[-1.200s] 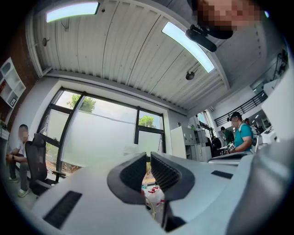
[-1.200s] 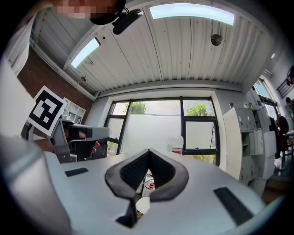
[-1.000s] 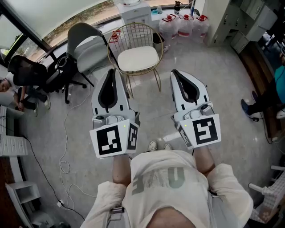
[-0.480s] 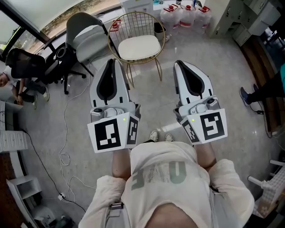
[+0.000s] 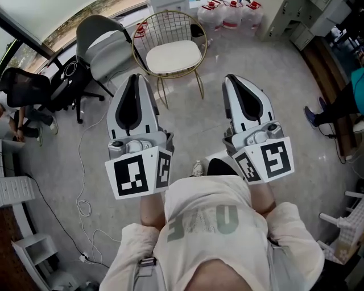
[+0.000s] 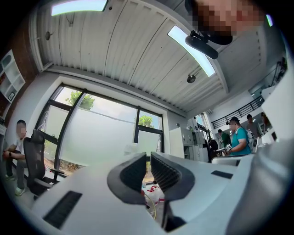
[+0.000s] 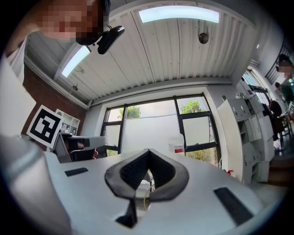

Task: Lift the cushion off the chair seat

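Cushion: the white cushion [image 5: 173,55] lies flat on the seat of the gold wire chair [image 5: 149,28], ahead of both grippers and touched by neither.
Left gripper: the left gripper [image 5: 136,77] is held over the floor [image 5: 193,122], short of the chair's front legs. Its jaws are a thin slit apart with nothing between them.
Right gripper: the right gripper [image 5: 232,78] is alongside, jaws pressed together on nothing.
Open room: grey floor runs from the grippers to the chair.
Edges: a grey office chair [image 5: 108,54] crowds the wire chair's left side, water bottles [image 5: 230,10] stand behind it, and a cable [image 5: 82,170] trails at far left.
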